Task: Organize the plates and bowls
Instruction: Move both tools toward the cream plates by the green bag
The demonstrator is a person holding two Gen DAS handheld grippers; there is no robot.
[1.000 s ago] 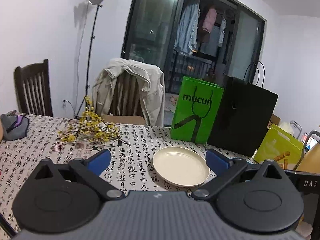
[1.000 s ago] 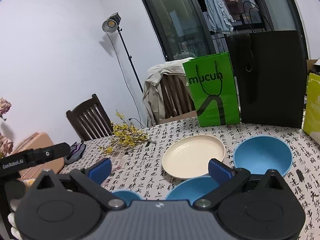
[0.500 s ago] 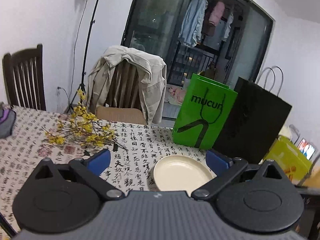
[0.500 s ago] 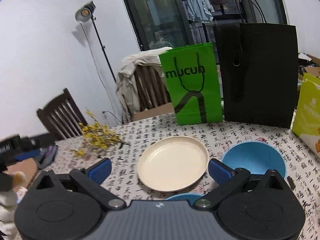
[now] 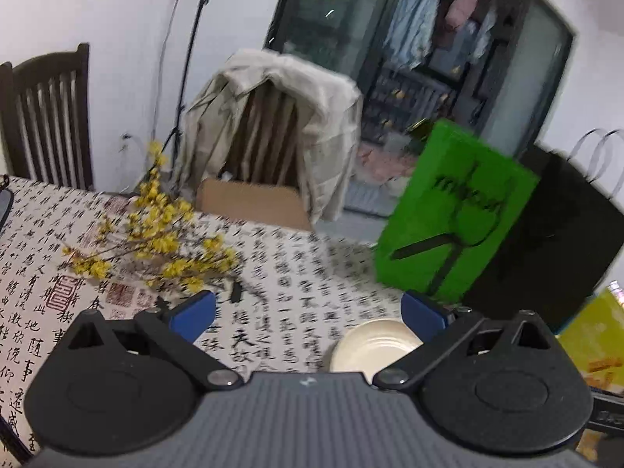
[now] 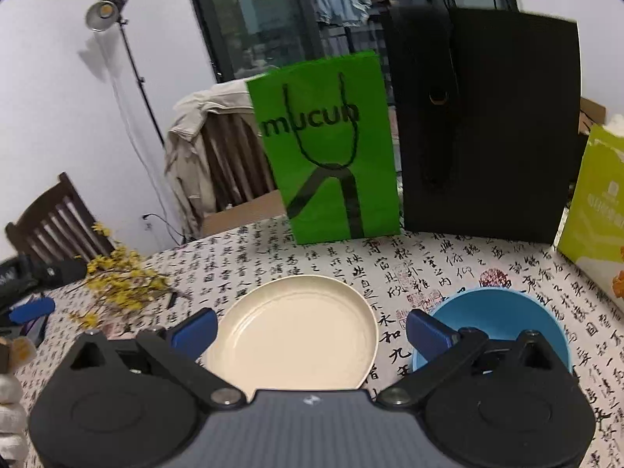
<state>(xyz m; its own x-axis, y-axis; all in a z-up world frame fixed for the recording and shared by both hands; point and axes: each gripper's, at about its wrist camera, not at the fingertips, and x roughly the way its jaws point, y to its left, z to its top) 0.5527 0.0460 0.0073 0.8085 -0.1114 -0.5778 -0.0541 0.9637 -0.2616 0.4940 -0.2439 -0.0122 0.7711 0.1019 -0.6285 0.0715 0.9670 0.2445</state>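
Plate (image 6: 292, 331), cream, now centred between right gripper (image 6: 310, 331) fingers vs 1 s ago; blue bowl (image 6: 503, 316) beyond right finger. Both grippers wide open, empty; left gripper (image 5: 308, 318) off-target. Approach phase.

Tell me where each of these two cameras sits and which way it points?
Left wrist: sits on the left gripper, faces across the table toward the draped chair; its open jaws show.
Right wrist: sits on the right gripper, looks down over the cream plate and blue bowl; its open jaws show, with a gloved hand at the left edge.
Shared: the cream plate, green bag, black bag, yellow flowers.
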